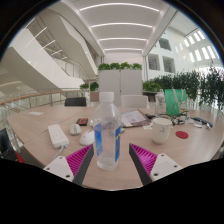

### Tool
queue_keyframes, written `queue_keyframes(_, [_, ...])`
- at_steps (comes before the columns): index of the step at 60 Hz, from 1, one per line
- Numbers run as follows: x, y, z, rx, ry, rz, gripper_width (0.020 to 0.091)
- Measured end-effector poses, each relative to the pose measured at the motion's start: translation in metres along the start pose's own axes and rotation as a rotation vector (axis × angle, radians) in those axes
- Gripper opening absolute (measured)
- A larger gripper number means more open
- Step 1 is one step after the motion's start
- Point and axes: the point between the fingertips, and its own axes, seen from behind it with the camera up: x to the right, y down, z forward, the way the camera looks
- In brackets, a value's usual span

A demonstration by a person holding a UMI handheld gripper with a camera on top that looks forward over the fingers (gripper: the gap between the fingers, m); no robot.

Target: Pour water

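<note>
A clear plastic water bottle with a blue label and white cap stands upright on the light wooden table. It sits between my gripper fingers, closer to the left magenta pad than to the right pad, with a visible gap on the right side. The gripper is open and the bottle rests on the table on its own. A white cup stands beyond the right finger, farther back on the table.
A white remote-like device and a small white dish lie to the left of the bottle. A red coaster, papers and a green chair are to the right and behind.
</note>
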Motion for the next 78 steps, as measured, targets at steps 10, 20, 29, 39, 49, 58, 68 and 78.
queue_keyframes(10, [-0.007,-0.015,0.056,0.035,0.024,0.033,0.0821])
queue_keyframes(20, [-0.011,-0.013,0.080,0.016,0.032,0.025,0.0522])
queue_keyframes(29, [-0.011,-0.003,0.090,-0.004,0.015,-0.007,0.0441])
queue_keyframes(39, [-0.021,-0.006,0.097,-0.115,-0.093,0.076,0.0361])
queue_keyframes(49, [-0.008,-0.107,0.121,-0.064,-0.233,0.561,0.0360])
queue_keyframes(58, [0.035,-0.166,0.145,-0.079,-0.343,1.313,0.0360])
queue_keyframes(68, [0.065,-0.153,0.171,-0.128,-0.361,1.925,0.0358])
queue_keyframes(78, [0.080,-0.162,0.150,-0.094,-0.490,2.203,0.0358])
